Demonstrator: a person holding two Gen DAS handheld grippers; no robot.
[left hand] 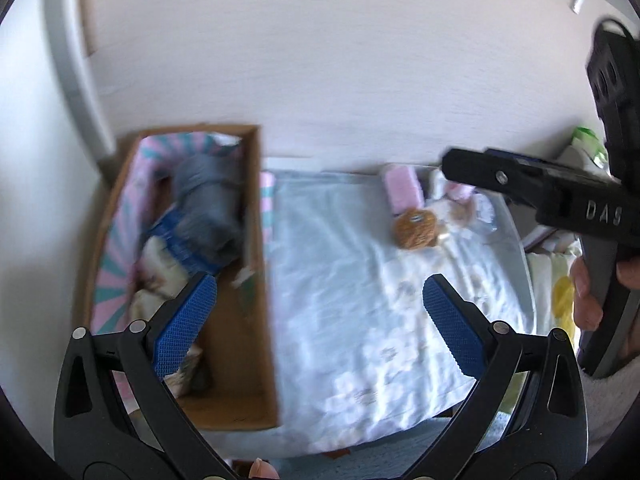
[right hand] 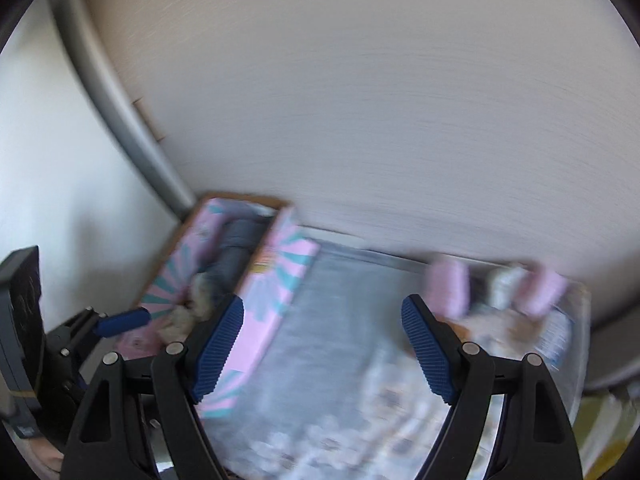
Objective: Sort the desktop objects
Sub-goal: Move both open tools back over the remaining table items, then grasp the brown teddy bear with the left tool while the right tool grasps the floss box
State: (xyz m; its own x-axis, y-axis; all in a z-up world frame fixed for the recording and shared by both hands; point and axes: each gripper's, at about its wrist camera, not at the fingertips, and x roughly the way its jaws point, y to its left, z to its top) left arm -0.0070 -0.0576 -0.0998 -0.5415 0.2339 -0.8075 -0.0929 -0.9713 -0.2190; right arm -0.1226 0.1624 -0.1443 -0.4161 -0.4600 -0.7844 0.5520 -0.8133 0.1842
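Right gripper (right hand: 322, 346) open, empty, above blurred cloth (right hand: 320, 360); box (right hand: 276, 280) left.

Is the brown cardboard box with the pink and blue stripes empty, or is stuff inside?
Not empty. The open-topped brown cardboard box holds a rolled grey cloth bundle and a blue packet; other pale items are too blurred to name.
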